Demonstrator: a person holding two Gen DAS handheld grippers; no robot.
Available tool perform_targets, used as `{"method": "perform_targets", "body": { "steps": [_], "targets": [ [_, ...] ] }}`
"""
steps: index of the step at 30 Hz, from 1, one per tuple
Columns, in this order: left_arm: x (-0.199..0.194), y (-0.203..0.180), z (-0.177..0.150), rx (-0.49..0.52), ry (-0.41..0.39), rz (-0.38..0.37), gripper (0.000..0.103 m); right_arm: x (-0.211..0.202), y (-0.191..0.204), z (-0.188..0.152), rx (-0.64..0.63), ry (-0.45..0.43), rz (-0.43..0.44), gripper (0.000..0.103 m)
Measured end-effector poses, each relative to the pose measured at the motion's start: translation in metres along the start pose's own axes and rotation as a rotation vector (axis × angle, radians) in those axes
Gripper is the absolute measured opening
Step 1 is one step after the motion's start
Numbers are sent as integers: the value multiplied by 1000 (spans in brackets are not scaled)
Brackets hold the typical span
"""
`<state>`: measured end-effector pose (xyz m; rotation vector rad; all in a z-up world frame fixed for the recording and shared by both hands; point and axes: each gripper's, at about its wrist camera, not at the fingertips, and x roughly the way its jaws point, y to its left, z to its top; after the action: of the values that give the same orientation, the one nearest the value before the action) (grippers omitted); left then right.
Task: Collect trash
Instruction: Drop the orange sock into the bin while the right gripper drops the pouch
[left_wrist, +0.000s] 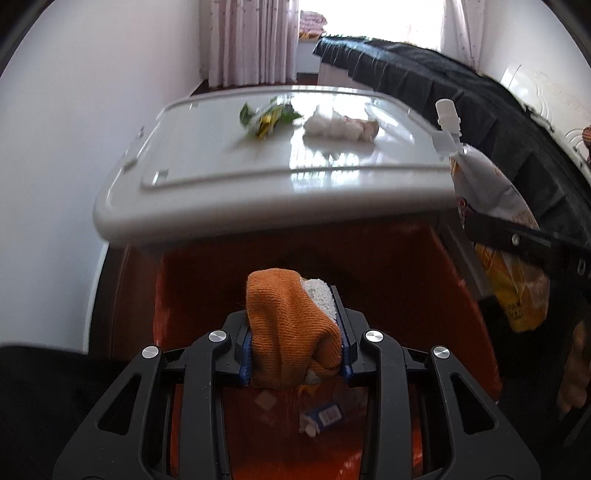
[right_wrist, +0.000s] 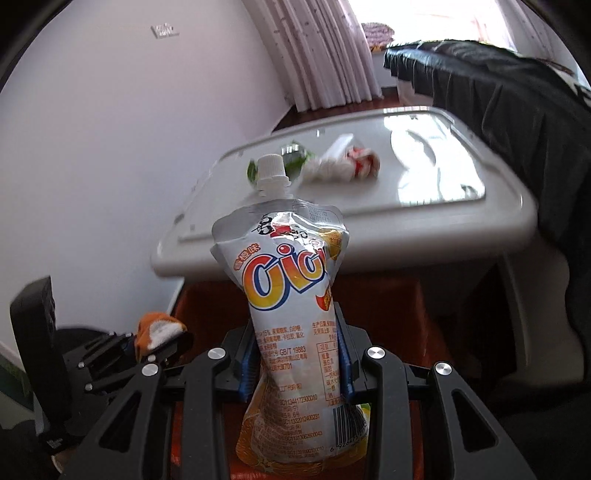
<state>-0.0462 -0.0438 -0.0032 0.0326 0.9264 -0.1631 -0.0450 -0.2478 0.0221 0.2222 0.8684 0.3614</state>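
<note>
Blown-out window (left_wrist: 369, 18) backlight, fisheye-warped edges

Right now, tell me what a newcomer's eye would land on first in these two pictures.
First, the crumpled silver-and-orange spouted drink pouch, pinched upright in the right claw and filling the middle of the right wrist view. Next, the orange knitted rag with a white patch, clamped in the left claw above the orange bin. Behind both, the glossy white plastic table holds a green wrapper and wadded white tissue.

A white table (left_wrist: 207, 206) carries a green wrapper (left_wrist: 267, 117) beside crumpled tissues (left_wrist: 334, 125).
</note>
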Motion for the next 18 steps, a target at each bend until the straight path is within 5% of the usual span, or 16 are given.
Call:
{"method": "perform_targets", "body": {
  "steps": [6, 18],
  "targets": [
    [9, 2, -12, -5, 38, 20, 32, 29, -8, -29, -17, 102, -58, 35],
    [24, 4, -18, -11, 72, 26, 32, 49, -24, -35, 20, 151, -70, 35]
  ]
}}
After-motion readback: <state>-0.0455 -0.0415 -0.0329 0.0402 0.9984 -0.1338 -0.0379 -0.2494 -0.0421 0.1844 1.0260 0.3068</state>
